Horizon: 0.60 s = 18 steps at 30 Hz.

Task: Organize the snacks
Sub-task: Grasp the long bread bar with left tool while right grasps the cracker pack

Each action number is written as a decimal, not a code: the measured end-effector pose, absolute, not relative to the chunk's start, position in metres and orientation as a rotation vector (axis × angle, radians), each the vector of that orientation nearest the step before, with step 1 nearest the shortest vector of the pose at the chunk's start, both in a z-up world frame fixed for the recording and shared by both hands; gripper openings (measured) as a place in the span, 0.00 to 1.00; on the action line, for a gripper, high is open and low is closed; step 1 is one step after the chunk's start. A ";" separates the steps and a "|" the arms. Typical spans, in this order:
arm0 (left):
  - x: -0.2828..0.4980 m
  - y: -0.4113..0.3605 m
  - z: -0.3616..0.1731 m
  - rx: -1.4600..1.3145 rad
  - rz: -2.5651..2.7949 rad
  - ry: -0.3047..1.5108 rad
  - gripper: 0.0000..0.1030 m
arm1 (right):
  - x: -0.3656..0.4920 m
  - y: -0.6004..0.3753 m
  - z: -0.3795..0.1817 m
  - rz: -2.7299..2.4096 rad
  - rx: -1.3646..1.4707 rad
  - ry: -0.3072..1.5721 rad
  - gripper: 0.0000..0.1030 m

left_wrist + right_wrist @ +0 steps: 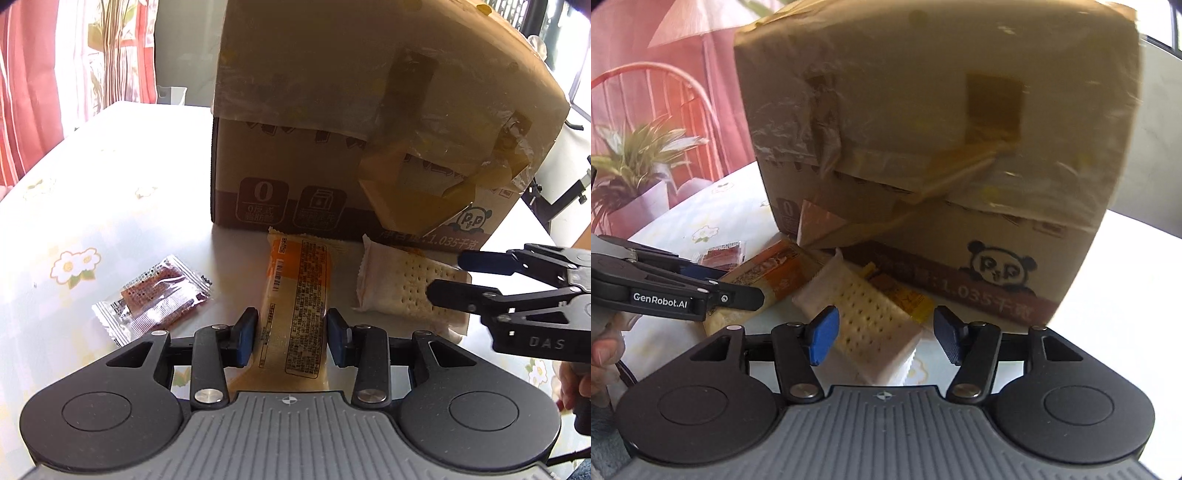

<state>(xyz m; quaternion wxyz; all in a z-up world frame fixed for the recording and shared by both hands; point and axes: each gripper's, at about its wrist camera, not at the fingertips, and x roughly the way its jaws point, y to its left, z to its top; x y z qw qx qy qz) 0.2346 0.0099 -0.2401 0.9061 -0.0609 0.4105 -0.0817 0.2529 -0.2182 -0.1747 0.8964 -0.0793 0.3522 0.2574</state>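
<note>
A cardboard box point(295, 173) stands on the table point(110, 155) ahead of me, its taped flaps hanging down over the front wall; I cannot see what is inside it. Four wrapped snacks lie on the tablecloth in front of it.

My left gripper point(291, 338) is low and level over the table, pointing at the box. Its blue pads sit against the two long edges of the orange snack pack point(299, 291), which runs lengthwise between them with its far end just short of the box, so I am pinching that pack. My right gripper point(882, 334) is spread wide around the cracker pack point(871, 325), which lies at an angle between the fingers; the left pad is close to it, the right pad stands apart from it. In the left wrist view the right gripper comes in from the side with its fingertips over the cracker pack.

A small clear packet with a brown snack point(155, 301) lies to the left, well apart from the others. A yellow packet point(908, 299) is wedged between the cracker pack and the foot of the box. The table is bare to the left of the box, out to its far edge; a potted plant point(631, 173) stands beyond that side.
</note>
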 end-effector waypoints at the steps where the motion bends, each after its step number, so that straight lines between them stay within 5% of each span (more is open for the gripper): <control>1: 0.233 0.011 -0.240 -0.124 -0.167 0.843 0.40 | 0.254 -0.214 -0.176 0.550 -0.190 0.731 0.59; 18: 0.219 0.012 -0.241 -0.139 -0.171 0.833 0.40 | 0.233 -0.219 -0.192 0.571 -0.031 0.881 0.66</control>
